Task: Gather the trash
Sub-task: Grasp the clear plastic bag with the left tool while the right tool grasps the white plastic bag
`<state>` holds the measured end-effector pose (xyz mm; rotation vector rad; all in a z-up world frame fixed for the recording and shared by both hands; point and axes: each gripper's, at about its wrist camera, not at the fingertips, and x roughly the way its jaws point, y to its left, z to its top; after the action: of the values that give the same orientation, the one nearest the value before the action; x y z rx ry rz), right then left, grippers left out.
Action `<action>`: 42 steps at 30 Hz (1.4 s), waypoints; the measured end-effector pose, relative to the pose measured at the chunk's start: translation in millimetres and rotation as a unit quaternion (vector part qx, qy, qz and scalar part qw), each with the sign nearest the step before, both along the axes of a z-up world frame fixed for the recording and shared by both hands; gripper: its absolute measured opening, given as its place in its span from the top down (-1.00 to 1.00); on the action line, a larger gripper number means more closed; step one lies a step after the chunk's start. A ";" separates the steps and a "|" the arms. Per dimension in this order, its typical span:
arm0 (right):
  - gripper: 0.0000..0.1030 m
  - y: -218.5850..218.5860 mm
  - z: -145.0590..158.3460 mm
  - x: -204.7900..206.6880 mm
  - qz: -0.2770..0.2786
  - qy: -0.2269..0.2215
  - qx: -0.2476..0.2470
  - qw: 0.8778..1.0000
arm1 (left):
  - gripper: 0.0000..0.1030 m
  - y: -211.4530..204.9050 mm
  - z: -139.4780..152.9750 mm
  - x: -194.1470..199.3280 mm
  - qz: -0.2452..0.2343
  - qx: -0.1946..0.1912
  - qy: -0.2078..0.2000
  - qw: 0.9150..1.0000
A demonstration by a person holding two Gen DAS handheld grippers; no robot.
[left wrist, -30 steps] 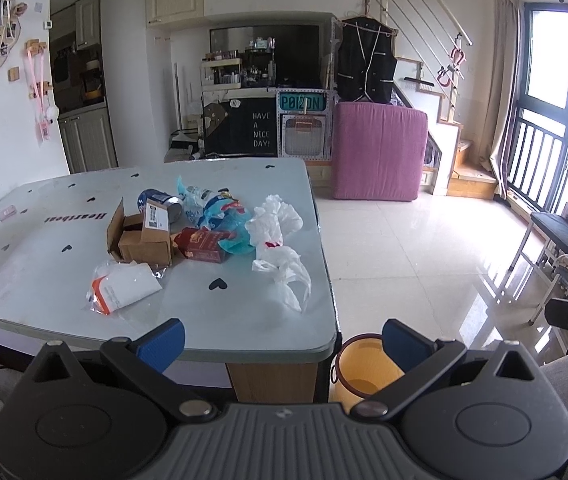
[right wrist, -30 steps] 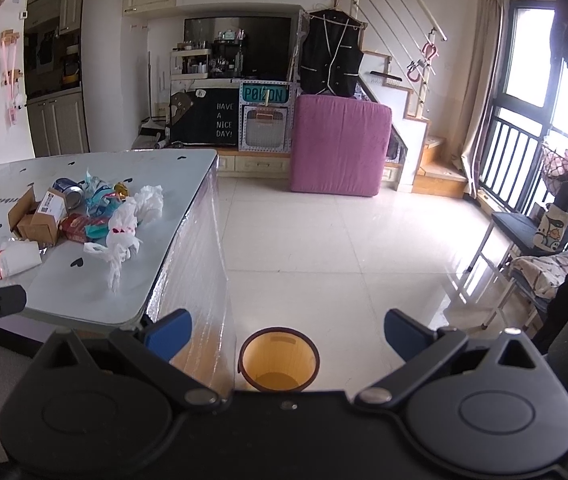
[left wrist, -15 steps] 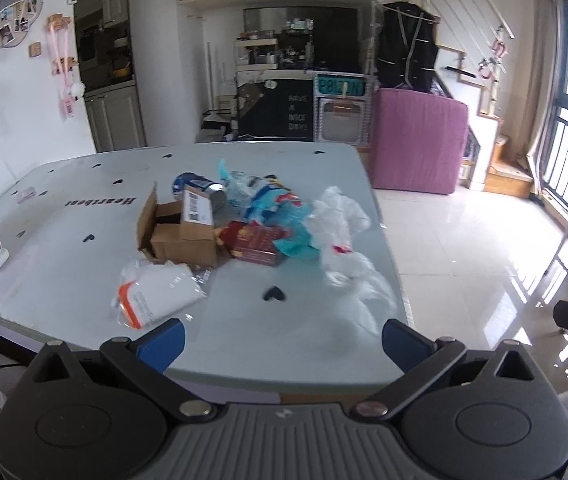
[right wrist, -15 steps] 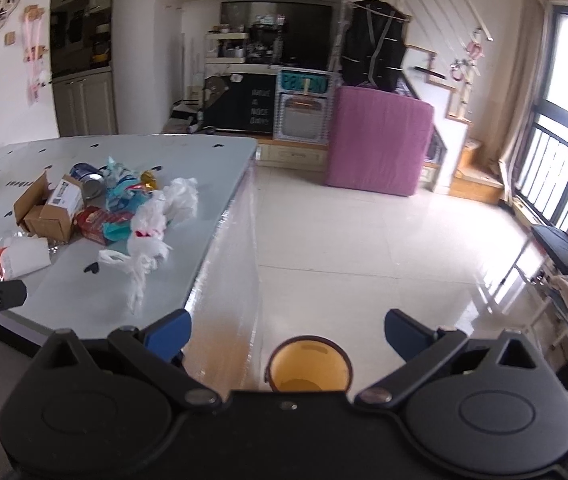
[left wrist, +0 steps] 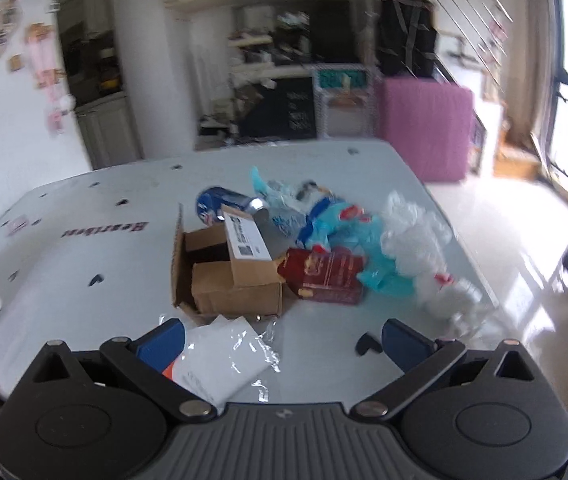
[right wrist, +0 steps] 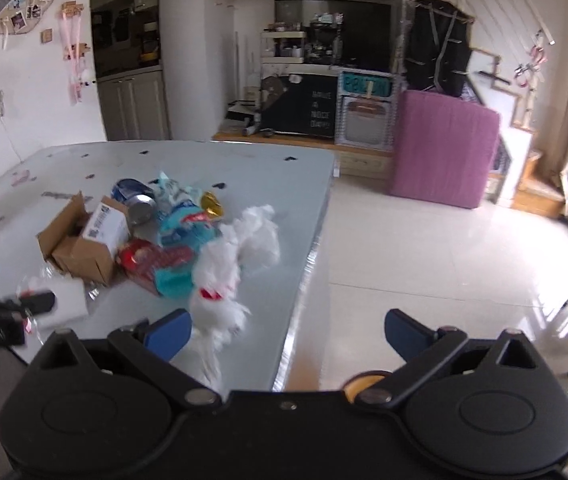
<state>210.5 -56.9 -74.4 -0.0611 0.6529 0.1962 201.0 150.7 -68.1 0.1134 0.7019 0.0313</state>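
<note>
Both spread-jawed grippers, left gripper (left wrist: pixel 281 339) and right gripper (right wrist: pixel 288 330), neared the table (right wrist: pixel 243 164) edge, seemingly empty.

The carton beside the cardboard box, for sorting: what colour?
Dark red carton with gold print, clearest in the left wrist view.

The table (left wrist: pixel 83 216) is topped with a smooth, glossy pale surface. A box of matt brown corrugated cardboard (left wrist: pixel 223 280) bears a white paper label. Shiny metal is shown by the blue can (right wrist: pixel 135 200). Thin crinkled white plastic bags (right wrist: pixel 227 264) and a glossy red carton (left wrist: pixel 328 276) are seen. The floor (right wrist: pixel 444 260) is laid with polished, reflective tiles.
</note>
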 end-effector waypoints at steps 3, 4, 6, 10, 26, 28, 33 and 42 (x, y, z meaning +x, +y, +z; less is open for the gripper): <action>-1.00 7.9 -0.6 18.3 0.000 0.006 0.019 1.000 | -1.00 13.7 -15.5 16.7 -0.009 0.024 0.029 0.999; -1.00 9.3 -1.0 23.0 -0.002 0.005 0.020 1.000 | -1.00 18.2 -20.6 19.9 -0.004 0.034 0.035 0.999; -1.00 14.5 -2.3 32.3 -0.003 0.005 0.016 1.000 | -1.00 29.0 -29.1 26.0 0.002 0.047 0.045 0.998; -1.00 20.9 -8.2 53.5 0.008 0.018 0.023 1.000 | -0.84 52.7 -40.8 32.0 -0.008 0.016 0.058 0.998; -0.47 58.1 -68.2 121.0 0.042 0.113 0.040 0.992 | 0.36 98.1 -53.2 40.8 0.053 -0.148 0.075 0.985; -0.24 60.6 -76.1 124.7 0.039 0.126 0.044 0.990 | 0.47 96.6 -51.1 38.3 0.052 -0.161 0.071 0.983; 0.13 65.2 -84.5 122.4 0.049 0.140 0.048 0.988 | 0.67 83.6 -44.3 32.7 0.041 -0.158 0.061 0.985; 0.26 66.3 -79.8 97.5 0.063 0.133 0.047 0.988 | 0.81 55.0 -30.8 20.0 0.038 -0.147 0.046 0.987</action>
<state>308.0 9.4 -154.2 0.0141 0.9050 0.3615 221.0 205.8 -98.8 -0.1964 0.7957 -0.0051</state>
